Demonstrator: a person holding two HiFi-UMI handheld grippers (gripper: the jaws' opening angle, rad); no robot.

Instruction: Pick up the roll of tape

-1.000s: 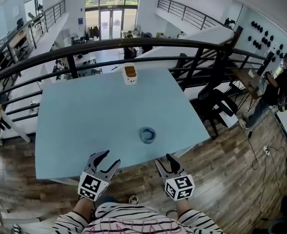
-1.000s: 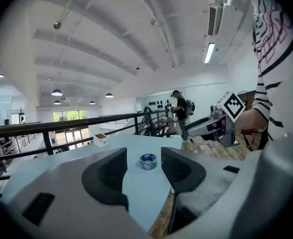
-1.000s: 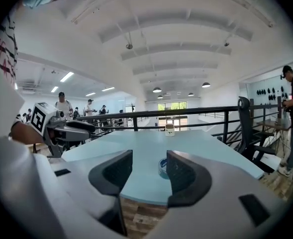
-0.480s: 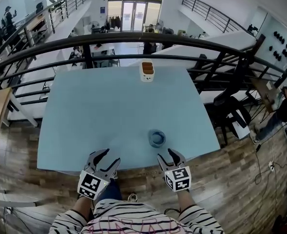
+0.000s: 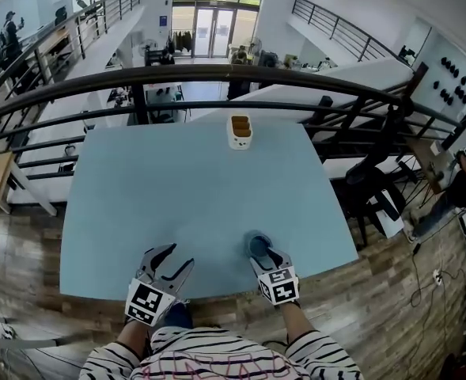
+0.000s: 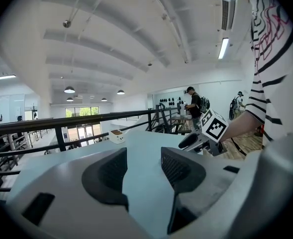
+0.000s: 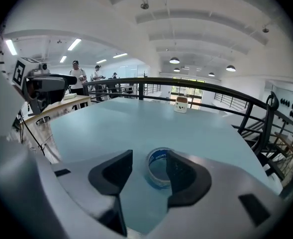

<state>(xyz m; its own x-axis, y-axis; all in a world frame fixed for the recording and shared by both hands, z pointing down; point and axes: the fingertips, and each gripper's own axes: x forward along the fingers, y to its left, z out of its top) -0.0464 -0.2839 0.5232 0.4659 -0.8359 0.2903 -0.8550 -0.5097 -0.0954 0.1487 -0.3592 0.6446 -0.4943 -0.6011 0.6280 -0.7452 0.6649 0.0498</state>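
- Roll of tape (image 7: pixel 158 167): blue, lying flat on the table (image 5: pixel 161 188), in the near right part by the near edge; the axis of its hole stands upright.
- Right hand-held gripper (image 5: pixel 270 256): jaws apart, roll between their tips, close to the right jaw, not clamped.
- Left hand-held gripper (image 5: pixel 179 257): jaws apart, holding nothing, at the table's near edge.

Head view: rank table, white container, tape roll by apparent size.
1. Table.
2. White container and tape roll look about alike; the right gripper partly covers the roll, so not ranked.
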